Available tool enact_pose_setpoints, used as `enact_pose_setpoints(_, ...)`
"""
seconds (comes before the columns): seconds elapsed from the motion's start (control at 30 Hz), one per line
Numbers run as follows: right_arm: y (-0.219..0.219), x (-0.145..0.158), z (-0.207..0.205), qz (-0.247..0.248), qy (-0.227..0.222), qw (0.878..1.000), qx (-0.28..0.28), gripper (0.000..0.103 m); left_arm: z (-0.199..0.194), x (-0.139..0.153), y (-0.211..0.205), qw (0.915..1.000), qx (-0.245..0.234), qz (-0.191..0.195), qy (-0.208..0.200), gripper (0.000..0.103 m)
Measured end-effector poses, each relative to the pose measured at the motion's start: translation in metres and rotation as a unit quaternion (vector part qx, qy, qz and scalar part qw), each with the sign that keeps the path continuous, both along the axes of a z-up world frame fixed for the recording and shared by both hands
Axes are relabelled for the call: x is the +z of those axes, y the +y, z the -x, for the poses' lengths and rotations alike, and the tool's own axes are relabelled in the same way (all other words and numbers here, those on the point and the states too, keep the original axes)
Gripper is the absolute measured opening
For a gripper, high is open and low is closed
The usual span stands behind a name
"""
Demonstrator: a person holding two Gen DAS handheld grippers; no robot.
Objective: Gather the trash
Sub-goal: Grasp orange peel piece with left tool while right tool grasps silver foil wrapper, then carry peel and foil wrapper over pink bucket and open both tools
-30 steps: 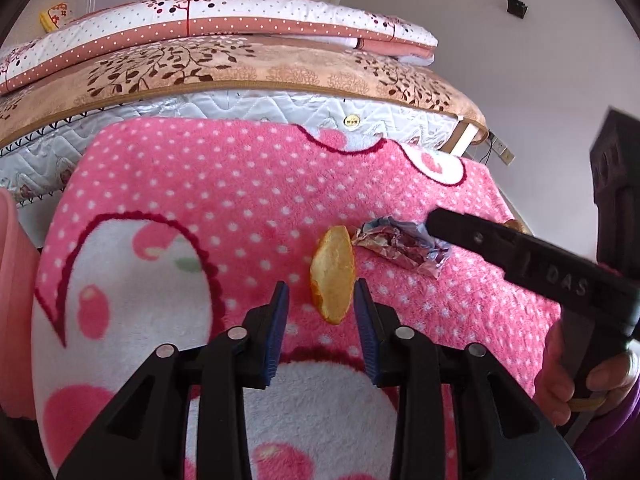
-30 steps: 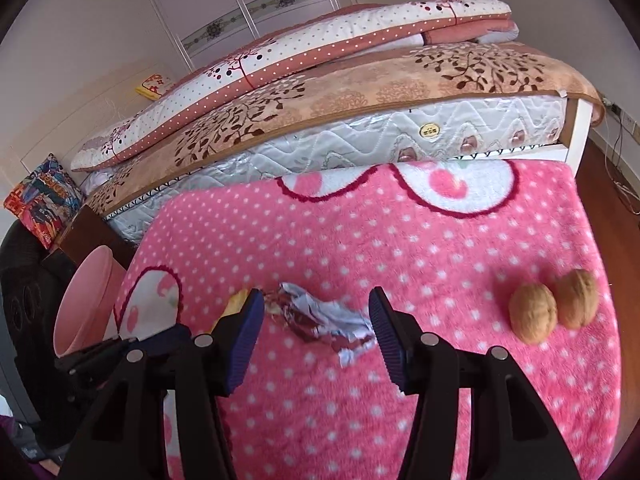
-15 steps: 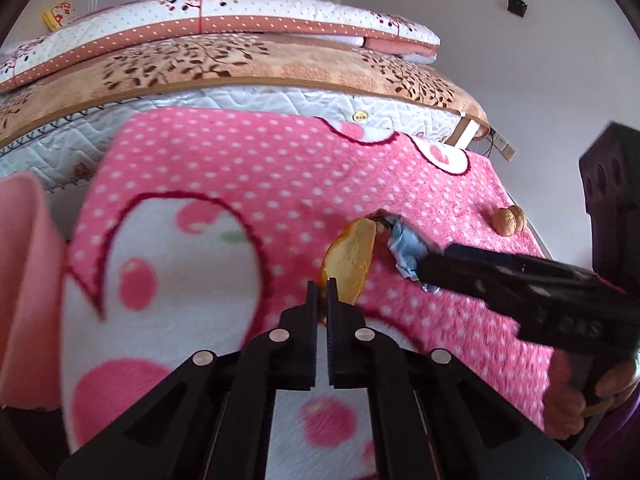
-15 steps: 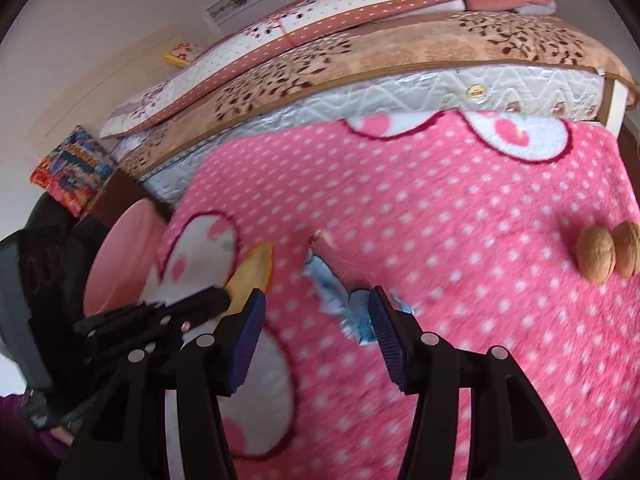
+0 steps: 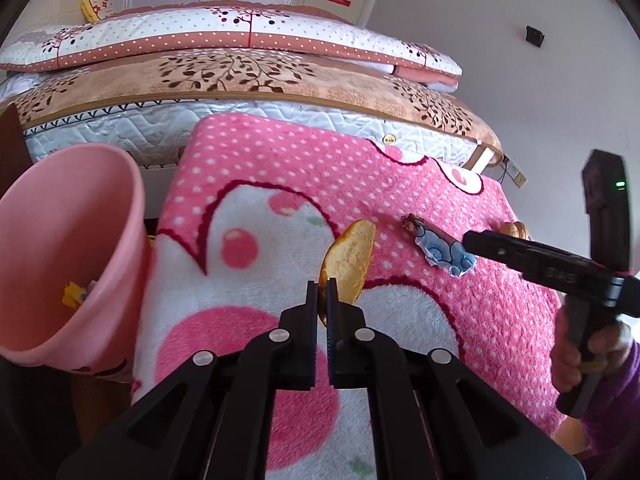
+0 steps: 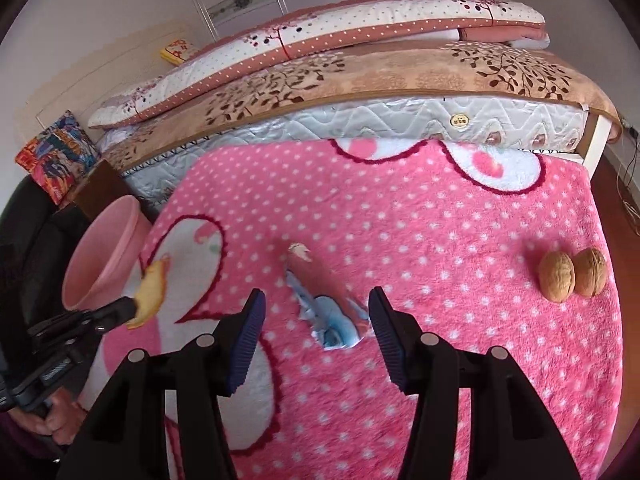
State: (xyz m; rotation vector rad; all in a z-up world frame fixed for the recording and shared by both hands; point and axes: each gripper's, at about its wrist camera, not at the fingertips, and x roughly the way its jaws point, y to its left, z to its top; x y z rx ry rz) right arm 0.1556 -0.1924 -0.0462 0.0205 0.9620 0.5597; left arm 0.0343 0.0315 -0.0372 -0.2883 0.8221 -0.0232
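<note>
Peel point(image 5: 349, 260), orange-yellow, sits pinched at its near end by the left gripper point(image 5: 323, 295), fingers nearly together, lifted off the pink blanket point(image 5: 280, 160) w/ the pink bin point(image 5: 72, 264) just to the left. Risk: thin-edge hold, peel could slip or swing out before the bin. Bin contents hard to read.

Right view: right gripper point(image 6: 316, 332) stands wide, holding nothing, astride the wrapper point(image 6: 326, 300), blurred. Closing may snag fleece. Two walnuts point(image 6: 572, 276) lie well apart; trash or not, can't tell.
</note>
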Motion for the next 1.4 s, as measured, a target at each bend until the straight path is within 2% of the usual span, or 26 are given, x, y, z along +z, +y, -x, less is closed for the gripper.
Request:
enact_pose_setpoints(0.13,0.009,-0.01,-0.006,0.025,0.0,1.0,0.003,0.053,0.006,0.005,0.004,1.0,0.006,0.002,-0.006,0.003)
enact_pose_setpoints(0.2,0.013,-0.016,-0.007,0.039,-0.001,0.999,0.001,0.046,0.009,0.006,0.005,0.9999,0.008,0.0,-0.008,0.003)
enact_pose_setpoints(0.3,0.015,-0.024,-0.007,0.051,0.003,0.999,-0.009,0.025,0.013,0.008,0.008,0.9999,0.01,-0.002,-0.01,0.003)
enact_pose_setpoints(0.4,0.014,-0.028,-0.002,0.041,0.006,0.999,-0.012,0.011,0.017,0.012,0.012,0.9997,0.015,-0.009,-0.016,0.003)
enact_pose_setpoints(0.43,0.015,-0.027,0.001,0.038,0.005,0.999,-0.012,0.01,0.018,0.013,0.013,0.9996,0.017,-0.011,-0.017,0.003)
enact_pose_setpoints(0.73,0.036,0.007,0.04,-0.009,-0.026,1.0,0.006,0.01,0.036,0.025,0.029,0.9972,0.05,-0.037,-0.04,0.003)
enact_pose_setpoints(1.03,0.094,0.041,0.065,-0.05,-0.037,0.995,0.075,0.01,0.057,0.039,0.063,0.9912,0.106,-0.052,-0.061,0.003)
enact_pose_setpoints(1.4,0.17,0.064,0.079,-0.051,-0.046,0.987,0.147,0.01,0.073,0.047,0.105,0.9827,0.158,-0.064,-0.072,0.003)
